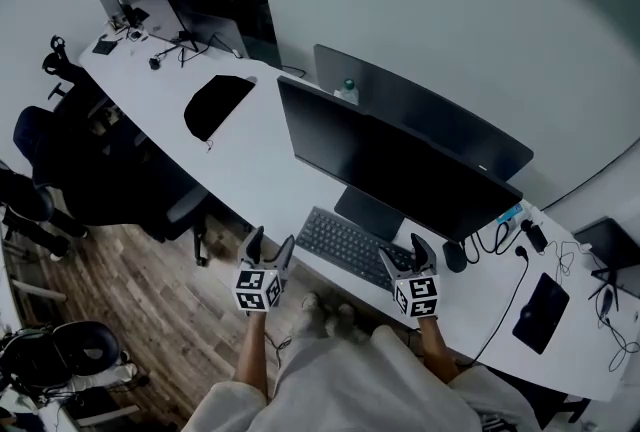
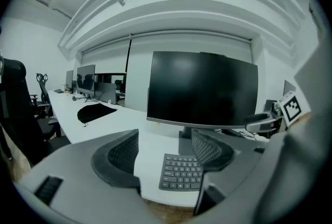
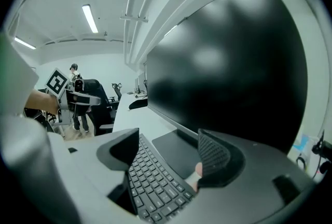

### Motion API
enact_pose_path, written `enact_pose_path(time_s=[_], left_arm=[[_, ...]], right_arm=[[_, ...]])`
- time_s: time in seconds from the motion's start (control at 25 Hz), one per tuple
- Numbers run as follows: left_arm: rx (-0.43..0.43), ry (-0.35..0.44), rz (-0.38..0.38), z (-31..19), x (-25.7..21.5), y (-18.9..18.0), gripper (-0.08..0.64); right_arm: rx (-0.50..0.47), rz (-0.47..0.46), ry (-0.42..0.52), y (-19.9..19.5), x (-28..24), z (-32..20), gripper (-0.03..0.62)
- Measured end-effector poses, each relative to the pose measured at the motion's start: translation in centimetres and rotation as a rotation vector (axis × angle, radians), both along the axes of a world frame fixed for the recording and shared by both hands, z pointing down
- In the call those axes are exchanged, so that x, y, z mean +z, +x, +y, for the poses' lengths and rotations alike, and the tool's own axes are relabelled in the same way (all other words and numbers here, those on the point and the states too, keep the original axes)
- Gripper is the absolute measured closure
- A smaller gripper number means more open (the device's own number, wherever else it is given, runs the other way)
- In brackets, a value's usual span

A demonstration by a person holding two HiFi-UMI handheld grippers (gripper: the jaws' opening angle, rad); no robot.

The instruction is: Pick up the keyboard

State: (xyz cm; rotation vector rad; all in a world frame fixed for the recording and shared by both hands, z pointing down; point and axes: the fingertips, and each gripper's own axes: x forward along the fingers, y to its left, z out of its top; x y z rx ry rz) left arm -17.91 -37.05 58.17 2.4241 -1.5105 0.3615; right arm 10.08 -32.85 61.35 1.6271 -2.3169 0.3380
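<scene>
A dark grey keyboard [image 1: 350, 245] lies flat on the white desk [image 1: 250, 160], in front of the black monitor [image 1: 390, 160]. My left gripper [image 1: 270, 246] hangs open at the desk's front edge, just off the keyboard's left end. In the left gripper view the left gripper [image 2: 165, 140] holds nothing, and the keyboard [image 2: 181, 171] lies ahead and below. My right gripper [image 1: 406, 255] is open over the keyboard's right end. In the right gripper view the right gripper [image 3: 168, 140] straddles the keyboard [image 3: 155, 181], and a strip of desk shows by the far jaw.
The monitor's stand base [image 1: 368, 212] sits right behind the keyboard. A black mouse [image 1: 455, 255], cables and a dark pad [image 1: 541, 312] lie to the right. A second monitor [image 1: 430, 115] stands behind. A black cloth [image 1: 215, 105] lies further left. Office chairs [image 1: 40, 135] stand on the wood floor.
</scene>
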Motion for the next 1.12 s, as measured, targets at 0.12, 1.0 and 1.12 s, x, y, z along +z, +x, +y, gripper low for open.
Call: enact_pose_path(time_s=[0.12,1.0,1.12], left_arm=[[0.041,-0.013,0.009,-1.4,0.6,0.8,0.249],[0.463,-0.148,0.005,-9.5,5.9,6.1,0.249],[0.514,-0.168,0.004,-9.6,6.8,6.7,0.249]], right_arm=[[0.050,0.009,-0.009,1.1,0.2,0.1,0.245],[0.562,0.041,-0.088,6.2,1.9,5.0,0.244],[0.610,0.048,-0.103,6.3,2.4,6.0,0.244]])
